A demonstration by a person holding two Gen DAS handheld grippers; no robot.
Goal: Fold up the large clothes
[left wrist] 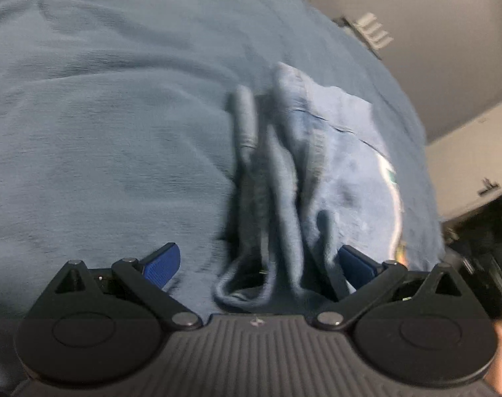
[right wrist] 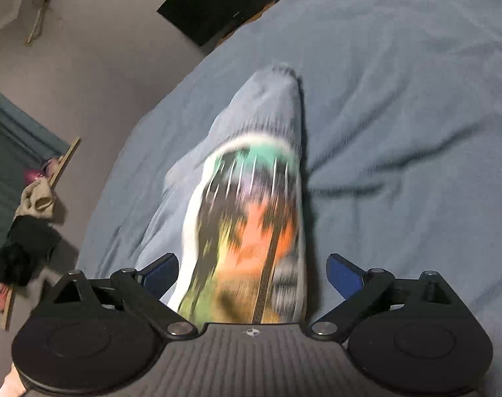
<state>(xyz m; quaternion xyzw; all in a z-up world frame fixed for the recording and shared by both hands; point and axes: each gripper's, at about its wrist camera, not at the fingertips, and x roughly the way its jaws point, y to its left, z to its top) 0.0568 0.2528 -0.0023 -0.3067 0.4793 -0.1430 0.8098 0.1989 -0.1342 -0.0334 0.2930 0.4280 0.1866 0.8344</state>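
**Inspector:** State of the garment.

**Assistant:** A light-blue shirt (left wrist: 333,172) lies bunched on the blue bedspread (left wrist: 102,132), towards the edge of the bedspread that borders the grey floor (right wrist: 95,66). In the left wrist view it is gathered into upright folds, with a ribbed cuff or hem (left wrist: 246,122) at the far end of the bunch. In the right wrist view its printed panel (right wrist: 251,231), in orange, green, teal and black, faces the camera. Both views are motion-blurred.

**Inspector:** Left gripper?

**Assistant:** The left gripper (left wrist: 261,264) has its jaws spread wide. Folds of the shirt hang between the blue pads (left wrist: 163,264), but the pads do not pinch them.

**Inspector:** Right gripper?

**Assistant:** The right gripper (right wrist: 254,273) is likewise released, jaws wide apart. The printed panel sits between the pads (right wrist: 345,276); whether it touches them I cannot tell.

**Inspector:** Surroundings?

**Assistant:** Off the bedspread, on the floor, a dark flat item (right wrist: 218,3) lies near the bedspread's far corner, and a pile of dark and beige clothes (right wrist: 29,228) sits well apart from the bedspread.
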